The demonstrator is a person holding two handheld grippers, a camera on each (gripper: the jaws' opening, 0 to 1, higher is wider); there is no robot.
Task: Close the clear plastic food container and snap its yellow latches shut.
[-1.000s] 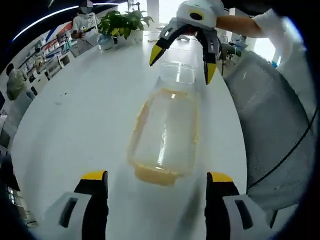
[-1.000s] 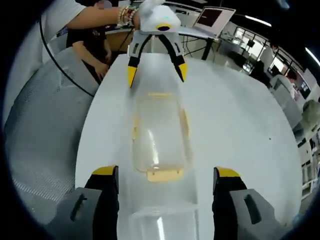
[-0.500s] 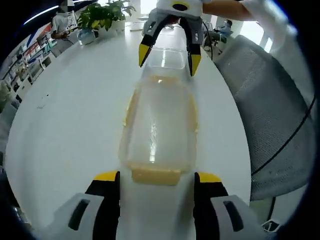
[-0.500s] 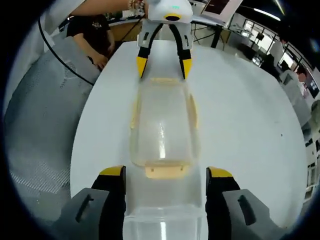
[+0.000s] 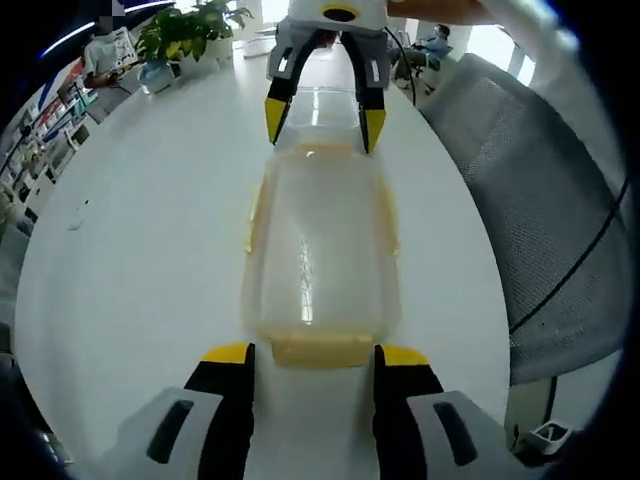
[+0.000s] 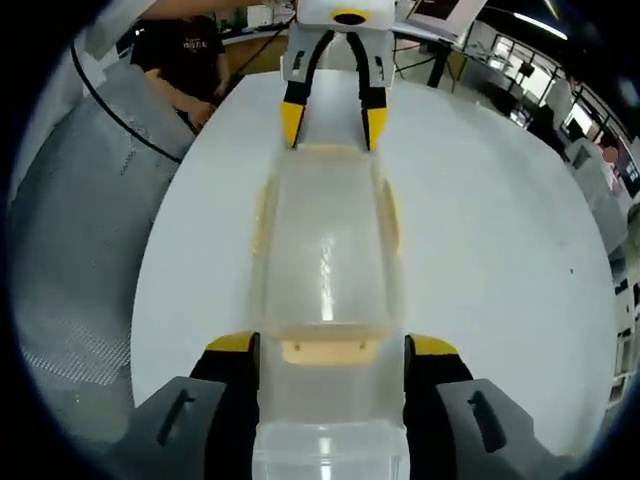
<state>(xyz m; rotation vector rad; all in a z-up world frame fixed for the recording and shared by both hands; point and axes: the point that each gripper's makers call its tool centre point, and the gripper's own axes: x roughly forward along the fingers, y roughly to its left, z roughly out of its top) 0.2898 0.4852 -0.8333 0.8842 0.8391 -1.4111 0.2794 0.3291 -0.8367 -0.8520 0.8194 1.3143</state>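
Note:
A clear plastic container (image 5: 318, 240) with yellow latches lies lengthwise on the white table (image 5: 130, 220). In the left gripper view my left gripper (image 5: 316, 355) is open, its yellow-tipped jaws either side of the near end latch (image 5: 318, 350). My right gripper (image 5: 322, 125) stands open at the far end, over a clear box part (image 5: 322, 105). In the right gripper view the container (image 6: 325, 250) runs away from me. My right gripper (image 6: 332, 345) straddles the near latch (image 6: 328, 349) and a clear box (image 6: 330, 440), jaws close to its sides. The left gripper (image 6: 334, 122) faces me.
A grey mesh chair (image 5: 520, 220) (image 6: 80, 230) stands against one long edge of the table. A potted plant (image 5: 185, 35) sits at the far table end. A seated person (image 6: 195, 60) is behind the left gripper. The table (image 6: 500, 230) spreads wide beside the container.
Both grippers have come in toward the container's ends and both pairs of jaws have narrowed. The container fills more of each view; it has not visibly moved on the table.

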